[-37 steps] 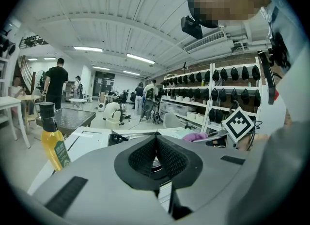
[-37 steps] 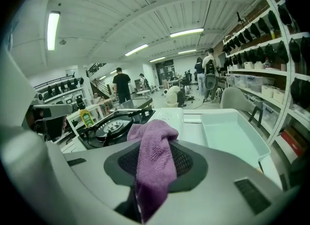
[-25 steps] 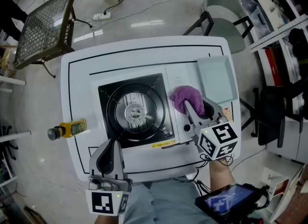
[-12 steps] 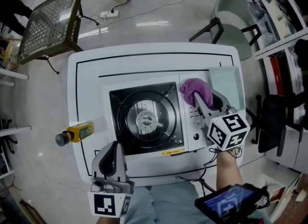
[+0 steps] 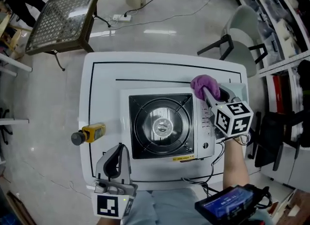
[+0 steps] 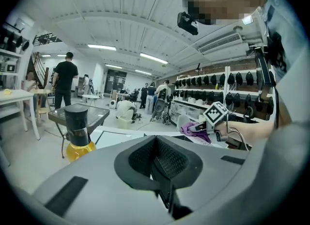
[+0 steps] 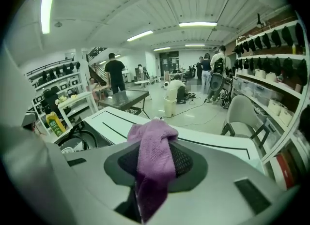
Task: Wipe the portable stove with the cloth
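Just one stove (image 5: pixel 162 126); one cloth (image 5: pixel 203 84); one bottle (image 5: pixel 89 133)

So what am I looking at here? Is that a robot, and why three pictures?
There is no robot here. A person holds a two-jaw gripper in each hand. One picture comes from a camera on the person's head, looking down. The other two come from cameras riding on the grippers. On the white table sits a portable stove, and a yellow bottle stands near the table's left edge. The right gripper is shut on a purple cloth at the stove's far right corner. The left gripper is at the table's near edge, jaws together, holding nothing.
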`<action>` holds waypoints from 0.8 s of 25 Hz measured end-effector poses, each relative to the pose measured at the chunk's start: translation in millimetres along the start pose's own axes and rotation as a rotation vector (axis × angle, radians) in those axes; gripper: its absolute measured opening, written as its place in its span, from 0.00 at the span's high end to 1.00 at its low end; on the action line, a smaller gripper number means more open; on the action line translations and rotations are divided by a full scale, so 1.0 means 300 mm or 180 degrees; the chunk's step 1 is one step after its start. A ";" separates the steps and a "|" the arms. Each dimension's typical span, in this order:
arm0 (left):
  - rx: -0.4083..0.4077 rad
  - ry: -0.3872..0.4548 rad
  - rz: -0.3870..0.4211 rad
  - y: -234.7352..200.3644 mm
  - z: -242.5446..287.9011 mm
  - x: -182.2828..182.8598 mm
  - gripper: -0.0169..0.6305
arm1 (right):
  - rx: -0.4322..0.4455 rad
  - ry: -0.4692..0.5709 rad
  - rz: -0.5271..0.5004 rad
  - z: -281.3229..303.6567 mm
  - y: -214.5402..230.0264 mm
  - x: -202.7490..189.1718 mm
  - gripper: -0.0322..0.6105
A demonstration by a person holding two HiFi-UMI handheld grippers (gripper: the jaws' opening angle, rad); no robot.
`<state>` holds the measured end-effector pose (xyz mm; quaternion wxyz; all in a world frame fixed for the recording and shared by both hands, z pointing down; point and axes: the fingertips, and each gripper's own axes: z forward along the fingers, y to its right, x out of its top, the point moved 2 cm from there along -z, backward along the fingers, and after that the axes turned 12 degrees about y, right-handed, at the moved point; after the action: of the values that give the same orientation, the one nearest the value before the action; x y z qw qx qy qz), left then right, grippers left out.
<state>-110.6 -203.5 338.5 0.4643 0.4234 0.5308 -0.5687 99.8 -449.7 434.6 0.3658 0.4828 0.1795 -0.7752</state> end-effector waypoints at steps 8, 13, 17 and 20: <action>0.0084 0.0057 -0.0066 -0.063 -0.061 0.027 0.95 | 0.0102 0.0197 -0.0601 0.003 -0.031 0.287 0.75; 0.0107 0.0073 -0.0065 -0.097 -0.080 0.029 0.95 | 0.0013 0.0006 -0.0878 -0.012 -0.014 0.291 0.75; 0.0143 -0.0025 -0.0124 -0.124 -0.089 -0.003 0.95 | -0.0144 -0.0397 -0.0922 -0.039 0.055 0.157 0.75; 0.0163 -0.0080 -0.0164 -0.146 -0.103 -0.038 0.95 | -0.0280 -0.0650 -0.0870 -0.063 0.111 0.057 0.75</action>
<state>-151.4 -171.5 356.5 0.4452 0.4141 0.5209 -0.5991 131.6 -466.9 413.2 0.2940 0.3562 0.2391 -0.8541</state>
